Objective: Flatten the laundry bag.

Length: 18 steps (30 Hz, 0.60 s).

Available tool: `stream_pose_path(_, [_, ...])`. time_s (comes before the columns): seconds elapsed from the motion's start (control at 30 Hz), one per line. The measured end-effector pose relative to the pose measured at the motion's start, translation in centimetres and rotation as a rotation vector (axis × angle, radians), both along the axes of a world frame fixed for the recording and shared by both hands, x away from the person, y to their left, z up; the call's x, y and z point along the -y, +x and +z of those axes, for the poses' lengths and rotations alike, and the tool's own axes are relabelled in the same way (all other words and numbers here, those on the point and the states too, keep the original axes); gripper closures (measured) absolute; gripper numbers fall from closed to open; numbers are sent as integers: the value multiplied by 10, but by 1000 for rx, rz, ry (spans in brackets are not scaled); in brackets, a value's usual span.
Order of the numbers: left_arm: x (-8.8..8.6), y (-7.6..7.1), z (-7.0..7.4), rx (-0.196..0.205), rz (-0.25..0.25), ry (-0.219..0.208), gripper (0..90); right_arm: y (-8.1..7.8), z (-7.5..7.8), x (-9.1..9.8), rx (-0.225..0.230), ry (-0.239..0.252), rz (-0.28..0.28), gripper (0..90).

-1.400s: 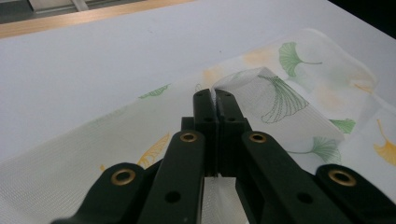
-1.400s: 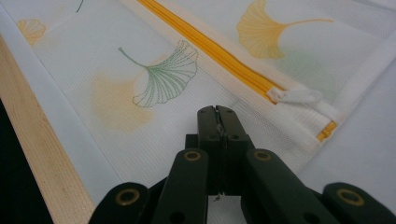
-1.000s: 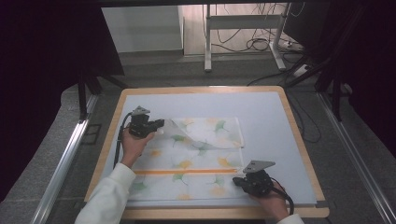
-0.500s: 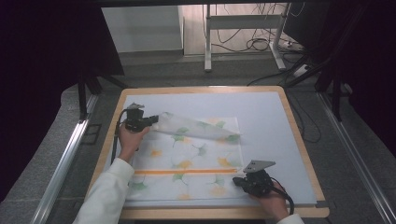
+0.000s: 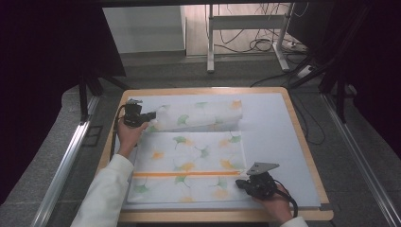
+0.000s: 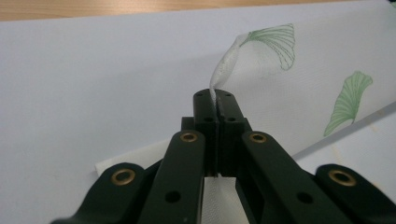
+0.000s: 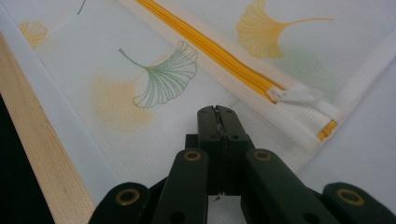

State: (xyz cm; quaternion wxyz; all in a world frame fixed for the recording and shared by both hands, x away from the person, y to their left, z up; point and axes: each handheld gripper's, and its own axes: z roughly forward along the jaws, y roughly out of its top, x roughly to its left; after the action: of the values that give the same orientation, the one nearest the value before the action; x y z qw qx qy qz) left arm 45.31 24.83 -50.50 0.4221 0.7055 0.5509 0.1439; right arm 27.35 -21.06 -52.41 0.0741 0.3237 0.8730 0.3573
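A white mesh bag [image 5: 189, 156] printed with green and orange ginkgo leaves lies flat on the pale mat [image 5: 269, 123]. An orange zipper [image 5: 187, 173] crosses its near part. At the far left my left gripper [image 5: 150, 116] is shut on a twisted corner of the bag's far flap [image 5: 203, 116], which is lifted slightly. That pinched corner [image 6: 224, 70] rises out of the tips of the left gripper [image 6: 214, 95]. My right gripper [image 5: 240, 183] is shut on the bag's near right edge. Its tips [image 7: 216, 112] sit beside the zipper [image 7: 210, 49] and the white pull [image 7: 299, 95].
The mat lies on a wooden table [image 5: 302, 137] whose edge [image 7: 42, 158] runs close to the right gripper. Metal rails [image 5: 66, 161] flank the table. Table legs and cables [image 5: 255, 42] stand on the floor beyond.
The left gripper has carried the flap's corner away toward the table's far left. The flap has swung off the bag's middle and now stretches along its far side. The right gripper stayed put.
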Motion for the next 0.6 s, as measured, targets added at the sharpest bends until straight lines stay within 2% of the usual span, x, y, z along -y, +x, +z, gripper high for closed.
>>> stream_pose_path(0.3, [-4, 3, -4, -10, 15, 2, 895, 0, 0, 0, 0, -1, 0, 890])
stream_pose_path(0.43, [-13, 5, -6, -14, 39, 7, 895, 0, 0, 0, -1, 0, 2, 890])
stream_pose_path(0.6, [-19, 9, -5, -17, 31, 45, 894, 0, 0, 0, -1, 0, 2, 890])
